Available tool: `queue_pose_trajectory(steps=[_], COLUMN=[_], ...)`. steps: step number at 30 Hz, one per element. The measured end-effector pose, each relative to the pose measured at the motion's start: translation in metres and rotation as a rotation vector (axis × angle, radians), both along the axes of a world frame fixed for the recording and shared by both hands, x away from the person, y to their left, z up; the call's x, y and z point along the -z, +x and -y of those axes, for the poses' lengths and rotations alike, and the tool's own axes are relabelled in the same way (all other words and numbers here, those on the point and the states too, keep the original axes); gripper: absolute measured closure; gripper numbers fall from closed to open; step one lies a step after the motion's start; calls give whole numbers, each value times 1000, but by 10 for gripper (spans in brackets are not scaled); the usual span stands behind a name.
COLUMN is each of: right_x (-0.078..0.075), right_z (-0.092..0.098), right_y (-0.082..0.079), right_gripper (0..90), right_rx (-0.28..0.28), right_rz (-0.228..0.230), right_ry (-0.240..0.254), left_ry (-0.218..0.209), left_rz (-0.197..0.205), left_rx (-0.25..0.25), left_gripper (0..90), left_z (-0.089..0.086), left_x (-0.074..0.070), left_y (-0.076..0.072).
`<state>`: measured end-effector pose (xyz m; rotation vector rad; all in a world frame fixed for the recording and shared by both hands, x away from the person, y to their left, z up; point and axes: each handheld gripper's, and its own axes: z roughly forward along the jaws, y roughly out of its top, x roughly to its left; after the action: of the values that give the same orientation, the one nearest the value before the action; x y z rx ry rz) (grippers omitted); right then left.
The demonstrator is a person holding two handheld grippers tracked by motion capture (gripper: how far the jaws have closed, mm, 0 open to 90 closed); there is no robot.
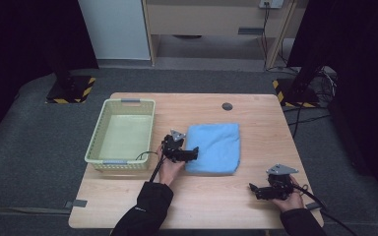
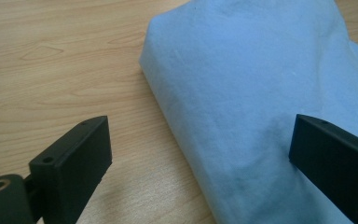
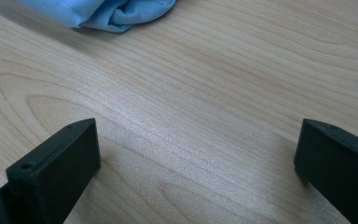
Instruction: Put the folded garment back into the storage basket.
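Cloth is the landmark: a folded blue towel (image 1: 214,146) lies flat near the middle of the wooden table (image 1: 128,196), its long axis running away from the person. The left gripper (image 1: 193,154) sits right at the towel's left edge, towards the near corner, jaws spread wide and holding nothing. In the left gripper view one jaw hangs over bare wood beside the towel (image 2: 261,93) and the other over the cloth, so the thick folded edge lies between them (whether either jaw touches the fabric, I cannot tell). The right gripper (image 1: 252,189) rests well off the towel's near right corner, also wide open and empty; its own view has only a corner of the towel (image 3: 112,14) far ahead. The left hand is clearly the nearer one. A pale green basket (image 1: 94,147) stands just beyond the left gripper, on the towel's left, empty, with open table between.
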<state>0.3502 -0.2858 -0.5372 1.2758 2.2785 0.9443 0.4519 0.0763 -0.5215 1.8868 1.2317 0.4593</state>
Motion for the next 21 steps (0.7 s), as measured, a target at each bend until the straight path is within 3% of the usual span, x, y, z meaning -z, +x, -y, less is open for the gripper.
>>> queue_pose_trajectory(steps=[21], right_x=[0], right_z=[0], right_y=[0], right_gripper=[3], right_rx=[-1], right_rz=[-1], right_ry=[0], left_ry=[-20], left_rz=[-34], left_rx=[39], left_gripper=[104], left_z=[12], left_x=[11], left_y=[3])
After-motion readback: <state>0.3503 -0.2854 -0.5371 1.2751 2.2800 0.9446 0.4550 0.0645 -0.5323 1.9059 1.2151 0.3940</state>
